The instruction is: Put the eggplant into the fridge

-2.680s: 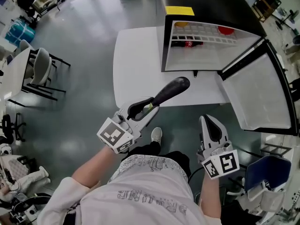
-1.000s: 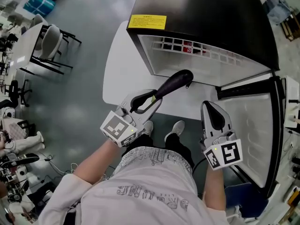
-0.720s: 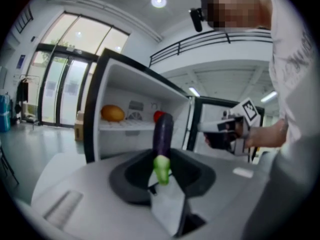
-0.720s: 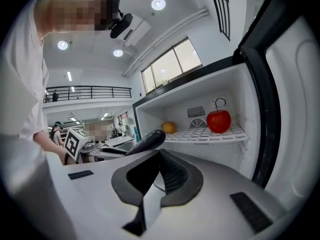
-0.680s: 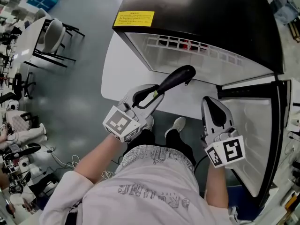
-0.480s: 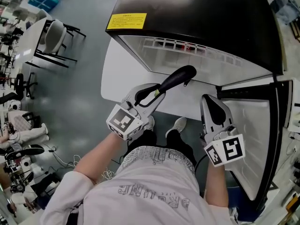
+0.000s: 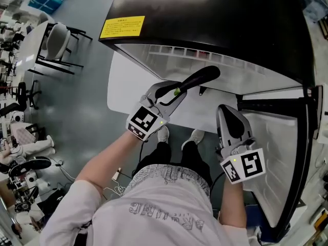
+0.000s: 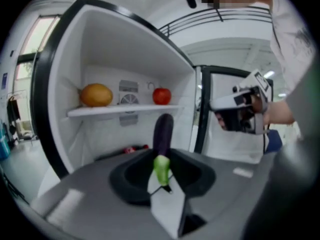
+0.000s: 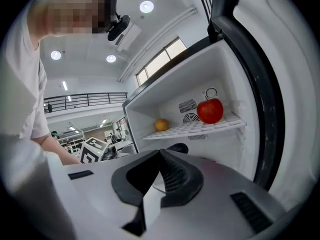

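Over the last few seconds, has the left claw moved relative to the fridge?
Yes. The left claw, holding the eggplant, has come forward over the table edge, bringing the eggplant's tip to the fridge opening.

My head view looks steeply down onto the fridge point(image 7: 215, 19) top; both gripper views face level and close into it, sharing its shelf point(image 8: 120, 110).

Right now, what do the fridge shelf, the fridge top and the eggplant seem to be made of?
Fridge shelf: white slotted grid, probably plastic or coated wire.
Fridge top: black, glossy sheet reflecting light, likely painted metal.
Eggplant: smooth, shiny dark purple skin, green stem; real or plastic, I cannot tell.
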Action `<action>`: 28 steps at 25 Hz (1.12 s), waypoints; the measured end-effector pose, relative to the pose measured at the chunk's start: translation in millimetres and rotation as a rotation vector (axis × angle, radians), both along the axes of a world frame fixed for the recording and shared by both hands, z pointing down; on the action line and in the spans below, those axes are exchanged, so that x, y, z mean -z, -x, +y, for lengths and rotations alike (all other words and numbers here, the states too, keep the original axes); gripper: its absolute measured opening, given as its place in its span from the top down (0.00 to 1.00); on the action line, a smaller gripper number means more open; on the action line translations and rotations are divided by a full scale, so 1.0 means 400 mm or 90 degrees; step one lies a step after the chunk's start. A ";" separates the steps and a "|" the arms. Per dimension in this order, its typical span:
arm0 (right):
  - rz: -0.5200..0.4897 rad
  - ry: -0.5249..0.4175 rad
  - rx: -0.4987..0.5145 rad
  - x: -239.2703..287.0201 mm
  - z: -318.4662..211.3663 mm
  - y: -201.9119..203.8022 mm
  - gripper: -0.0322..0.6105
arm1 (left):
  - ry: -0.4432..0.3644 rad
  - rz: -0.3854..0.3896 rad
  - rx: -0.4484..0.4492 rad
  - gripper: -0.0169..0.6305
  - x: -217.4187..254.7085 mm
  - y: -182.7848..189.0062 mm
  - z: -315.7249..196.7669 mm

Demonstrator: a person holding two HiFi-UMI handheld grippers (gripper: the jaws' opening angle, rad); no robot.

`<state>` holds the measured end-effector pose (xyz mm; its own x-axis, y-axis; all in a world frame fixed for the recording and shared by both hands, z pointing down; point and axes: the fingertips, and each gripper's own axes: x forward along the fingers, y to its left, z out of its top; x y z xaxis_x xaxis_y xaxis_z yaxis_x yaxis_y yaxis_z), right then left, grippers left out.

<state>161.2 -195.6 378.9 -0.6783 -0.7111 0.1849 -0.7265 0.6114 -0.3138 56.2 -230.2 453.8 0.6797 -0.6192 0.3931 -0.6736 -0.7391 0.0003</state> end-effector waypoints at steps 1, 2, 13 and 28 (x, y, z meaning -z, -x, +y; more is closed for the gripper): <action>-0.001 0.002 -0.002 -0.005 -0.002 0.004 0.95 | -0.003 -0.010 -0.007 0.80 -0.007 -0.001 -0.010; -0.002 0.003 -0.003 -0.011 -0.003 0.007 0.95 | -0.007 -0.020 -0.013 0.81 -0.014 -0.002 -0.019; -0.021 0.021 -0.022 -0.114 -0.019 0.022 0.95 | -0.009 -0.092 -0.043 0.80 -0.146 -0.018 -0.104; -0.033 0.043 -0.051 -0.202 -0.041 -0.018 0.95 | -0.002 -0.131 -0.033 0.80 -0.271 -0.081 -0.227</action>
